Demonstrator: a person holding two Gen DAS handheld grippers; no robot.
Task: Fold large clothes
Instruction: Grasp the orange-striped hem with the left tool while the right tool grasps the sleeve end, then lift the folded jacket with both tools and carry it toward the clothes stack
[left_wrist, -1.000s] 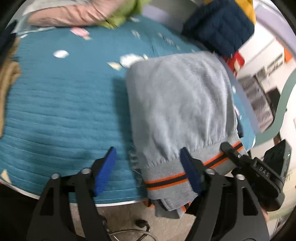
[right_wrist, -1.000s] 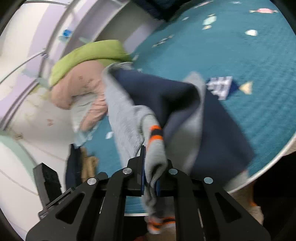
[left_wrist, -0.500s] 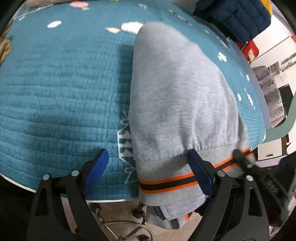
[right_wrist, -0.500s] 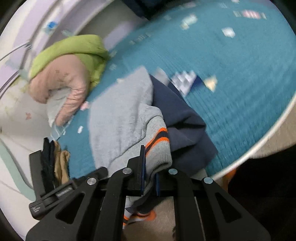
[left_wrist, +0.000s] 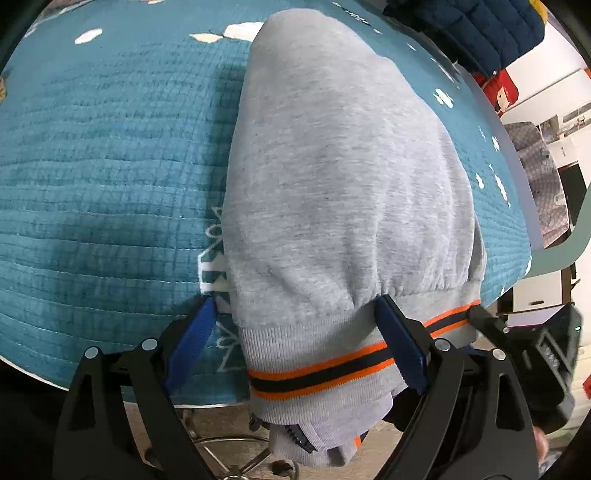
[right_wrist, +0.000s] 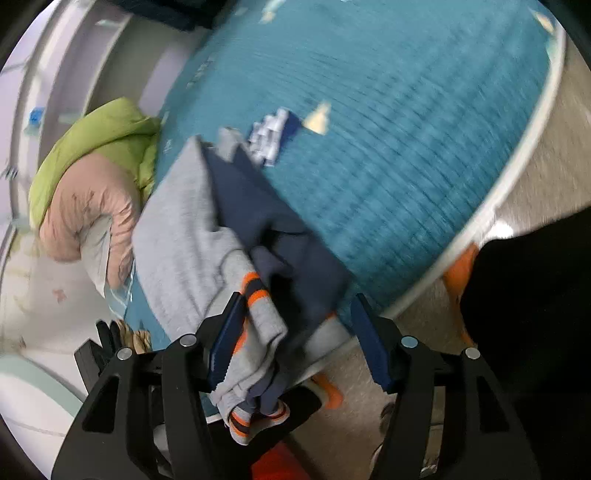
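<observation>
Grey sweater (left_wrist: 340, 192) on teal table (left_wrist: 92, 177); hem between spread left gripper (left_wrist: 295, 343), unpinched. Right gripper (right_wrist: 295, 343) opening, cuff (right_wrist: 258, 314) between.

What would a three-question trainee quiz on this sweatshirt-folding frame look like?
1. True or false: the left gripper is clamped shut on the grey sweatshirt.
2. Which colour is the hem stripe? A green B orange and navy C red
3. Fill in: the sweatshirt lies on a ___ quilted cover.

Key: 1 false, its pads stand wide apart with the hem between them; 2 B; 3 teal.

Note: the right gripper is opening, the cuff still between its pads.
</observation>
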